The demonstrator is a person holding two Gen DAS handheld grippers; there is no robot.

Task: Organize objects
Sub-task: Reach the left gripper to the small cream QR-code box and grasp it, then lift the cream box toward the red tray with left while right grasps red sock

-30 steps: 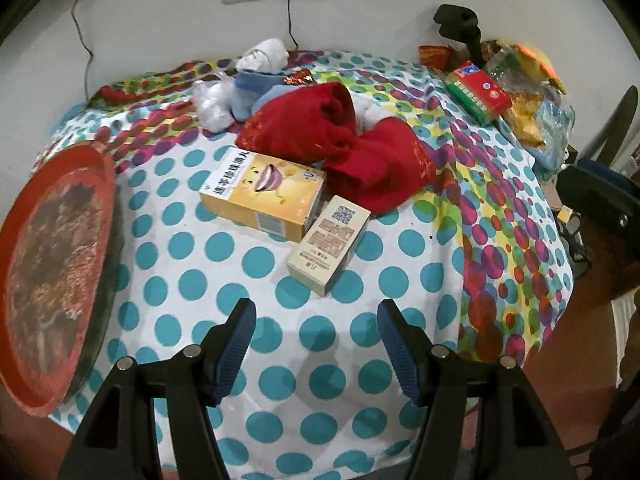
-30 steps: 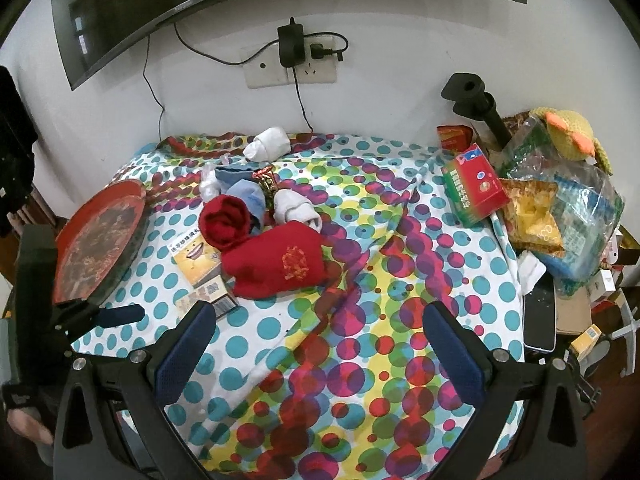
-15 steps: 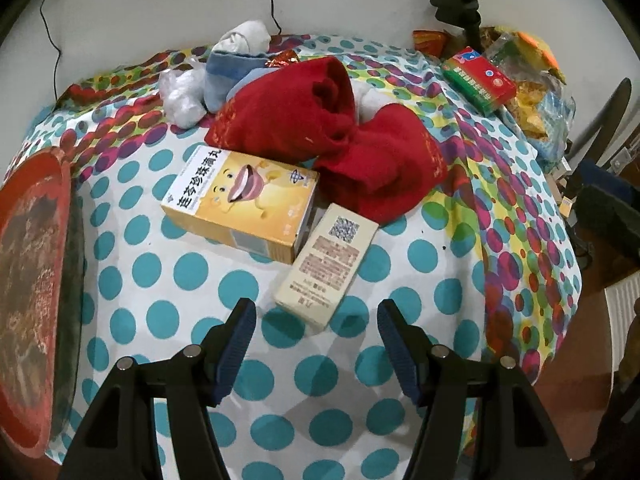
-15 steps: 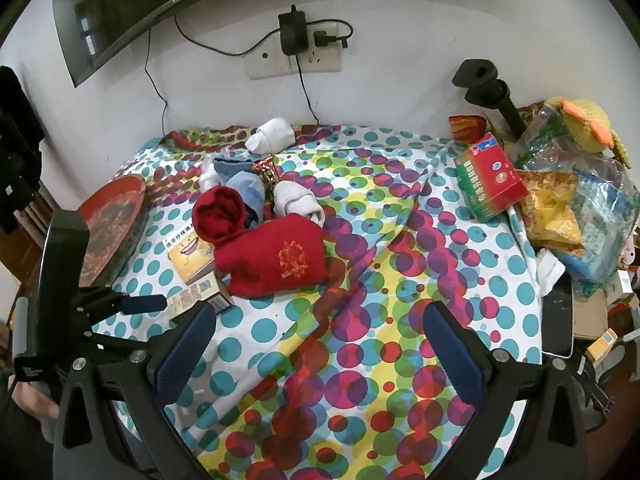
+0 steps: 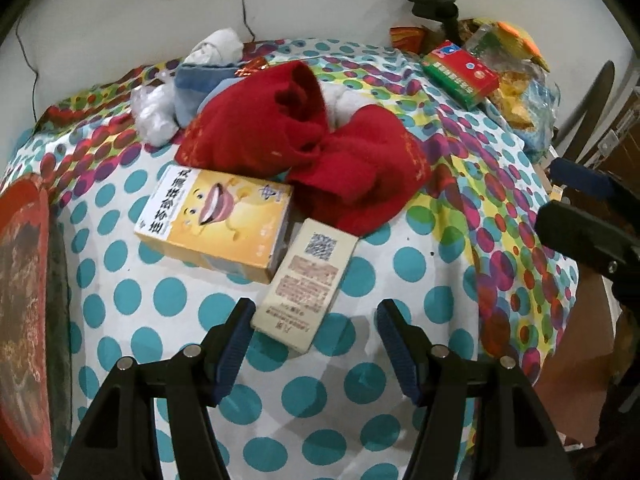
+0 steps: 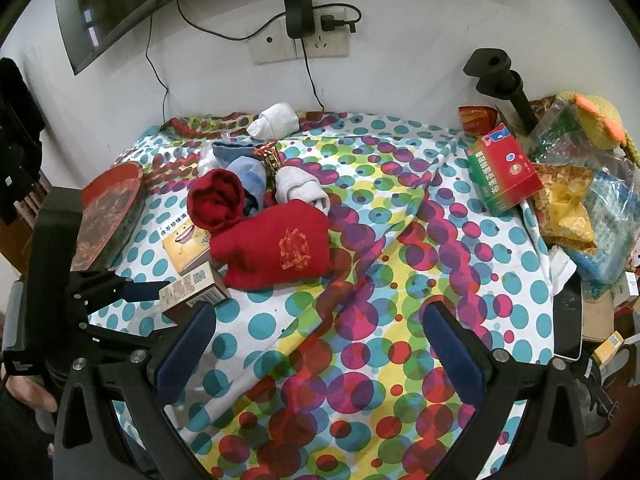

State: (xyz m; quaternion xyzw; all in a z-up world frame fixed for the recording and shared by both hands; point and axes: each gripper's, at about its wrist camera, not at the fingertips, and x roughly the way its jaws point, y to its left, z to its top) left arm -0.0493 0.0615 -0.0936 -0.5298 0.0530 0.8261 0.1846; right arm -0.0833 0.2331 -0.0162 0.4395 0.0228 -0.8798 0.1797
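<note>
left tongs (image 5: 314,330): my jaws apart, straddling beige box (image 5: 308,280) end for a lengthwise pinch
right tongs (image 6: 320,334): apart, empty, parked over cloth

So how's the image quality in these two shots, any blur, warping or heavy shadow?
Left wrist view: sharp, beige box print visible but too small to read; left gripper casts soft shadows. Right wrist view: strong fisheye curving, dark corners, wall socket evenly lit.
</note>
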